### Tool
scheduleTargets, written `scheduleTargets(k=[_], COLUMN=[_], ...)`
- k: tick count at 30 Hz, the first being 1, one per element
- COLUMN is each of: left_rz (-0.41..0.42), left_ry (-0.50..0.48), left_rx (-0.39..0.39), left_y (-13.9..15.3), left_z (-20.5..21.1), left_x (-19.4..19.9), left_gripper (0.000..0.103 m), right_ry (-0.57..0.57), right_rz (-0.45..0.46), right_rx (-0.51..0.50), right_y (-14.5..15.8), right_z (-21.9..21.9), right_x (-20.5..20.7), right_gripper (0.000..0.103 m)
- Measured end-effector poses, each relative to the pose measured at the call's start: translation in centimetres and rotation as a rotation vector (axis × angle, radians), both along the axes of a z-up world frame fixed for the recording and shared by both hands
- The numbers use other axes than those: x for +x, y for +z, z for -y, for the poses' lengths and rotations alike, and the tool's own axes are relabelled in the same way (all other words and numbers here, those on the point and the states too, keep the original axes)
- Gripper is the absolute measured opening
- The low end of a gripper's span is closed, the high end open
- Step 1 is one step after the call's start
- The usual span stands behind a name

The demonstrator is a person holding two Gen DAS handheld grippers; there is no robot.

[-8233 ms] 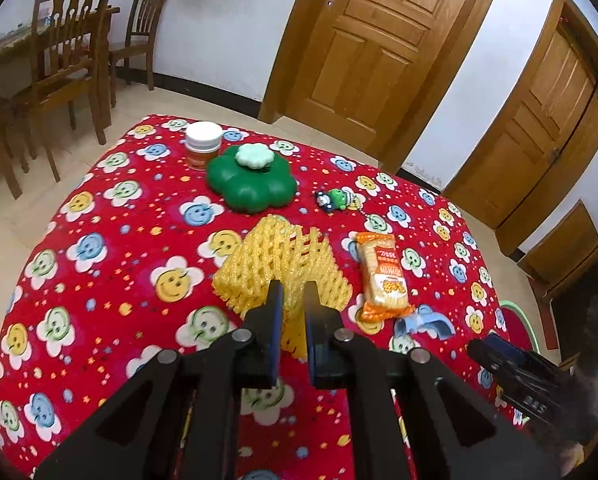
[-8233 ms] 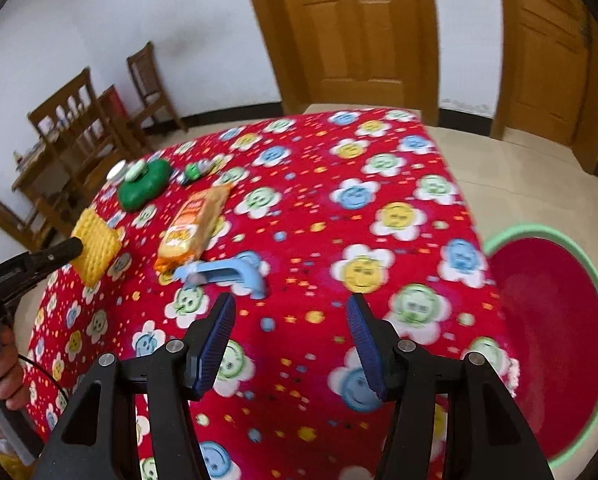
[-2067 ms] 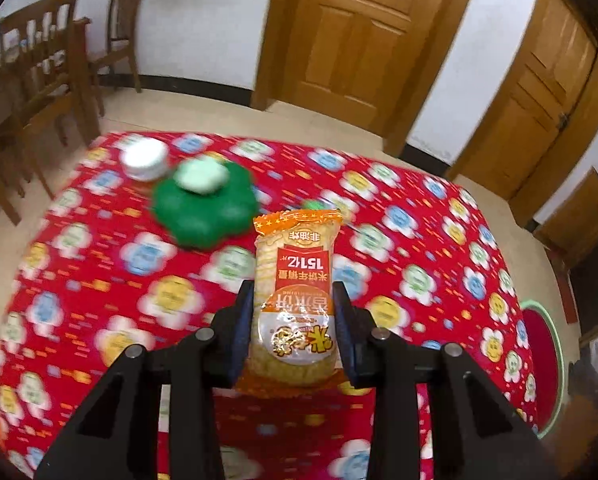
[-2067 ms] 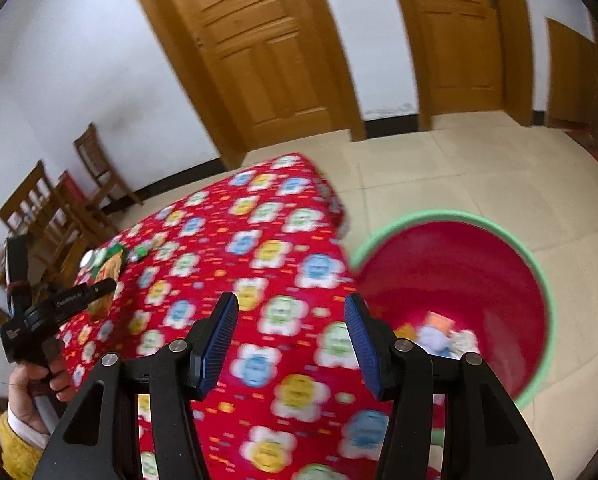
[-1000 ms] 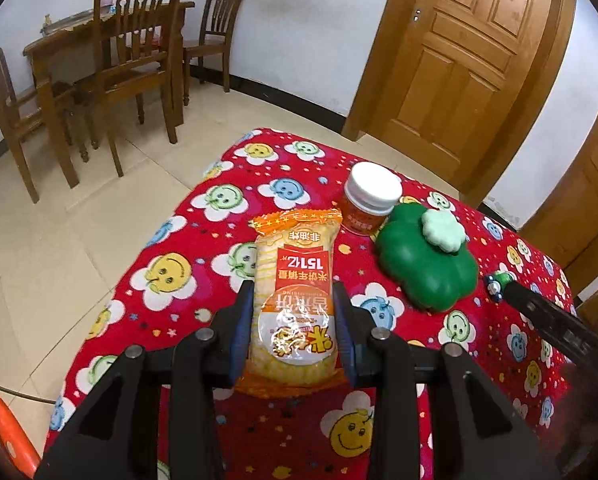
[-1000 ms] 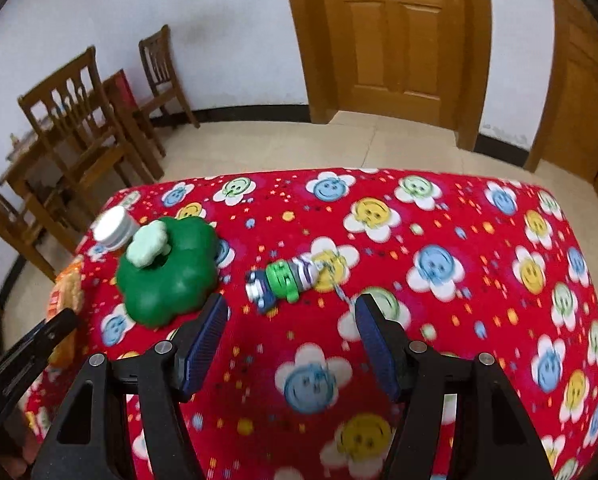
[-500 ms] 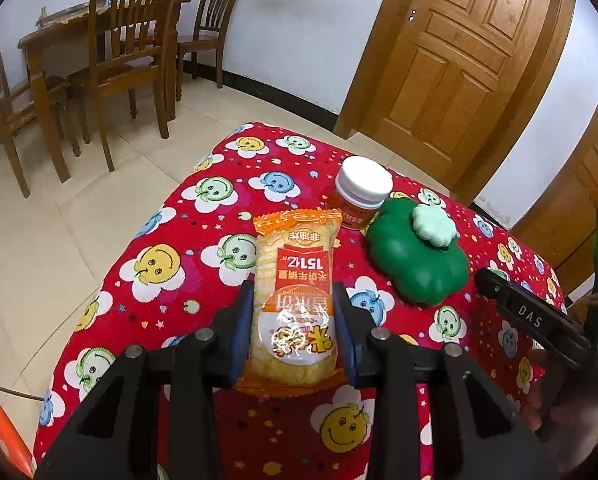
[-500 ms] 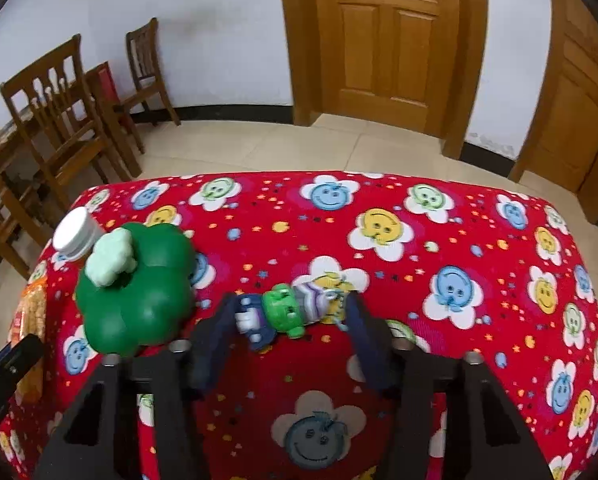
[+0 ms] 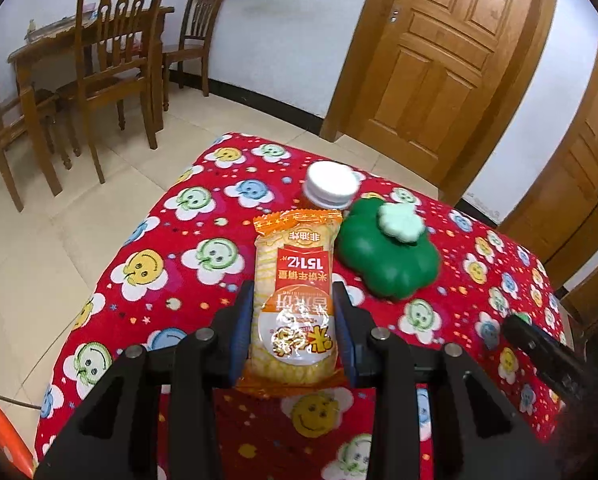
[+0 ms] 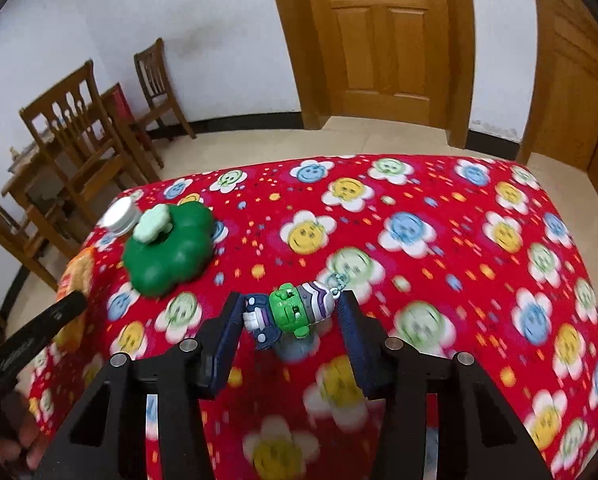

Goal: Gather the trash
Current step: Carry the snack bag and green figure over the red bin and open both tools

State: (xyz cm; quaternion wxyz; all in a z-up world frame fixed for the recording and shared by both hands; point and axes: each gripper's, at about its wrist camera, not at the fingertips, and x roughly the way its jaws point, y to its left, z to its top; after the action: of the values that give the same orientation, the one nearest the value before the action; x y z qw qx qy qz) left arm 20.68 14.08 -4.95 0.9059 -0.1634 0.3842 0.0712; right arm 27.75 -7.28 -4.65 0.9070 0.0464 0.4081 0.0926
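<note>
1. The left gripper (image 9: 293, 330) was clamped on an orange and clear plastic snack packet with red lettering (image 9: 295, 292); both blue-lined fingers pressed its sides and the packet stood up between them, held above the table.
2. The right gripper (image 10: 289, 320) had closed onto a small green-headed toy figure in purple and white with a short metal chain (image 10: 293, 312). The figure lay crosswise between the two fingers, one end against each pad, just above the red cloth.
3. The table covered in a red cloth printed with smiley-face flowers (image 10: 439, 280) carried the other things near its far left corner, as the right wrist view showed it.
4. A dark green flower-shaped plastic container with a pale green flower knob (image 9: 387, 256) sat close to that corner.
5. A small orange jar with a white screw lid (image 9: 331, 186) stood just behind the green container, nearer the edge.
6. Brown wooden chairs (image 9: 115, 60) stood on the tiled floor beyond the table, well apart from it.
7. A brown panelled wooden door (image 10: 379, 40) was shut in the white wall behind.
</note>
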Motion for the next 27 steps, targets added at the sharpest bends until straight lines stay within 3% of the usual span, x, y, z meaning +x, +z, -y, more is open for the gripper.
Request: scheduleTargets(k=[15,27], left_rz=[0.052,0.057], left_ry=[-0.098,-0.234], left_rx=[-0.02,-0.044], left_y=[4.5,6.5], left_z=[4.8,11.0], left_x=[-4.3,-9.0], left_gripper=[0.037,0.037], right_ry=[-0.06,-0.155], right_rz=[0.113,0.169], right_rx=[0.105,0.164], right_y=[5.6,7.5], right_z=[6.4,12.0], right_x=[-10.5,-17.0], right_gripper=[0.049,0.049])
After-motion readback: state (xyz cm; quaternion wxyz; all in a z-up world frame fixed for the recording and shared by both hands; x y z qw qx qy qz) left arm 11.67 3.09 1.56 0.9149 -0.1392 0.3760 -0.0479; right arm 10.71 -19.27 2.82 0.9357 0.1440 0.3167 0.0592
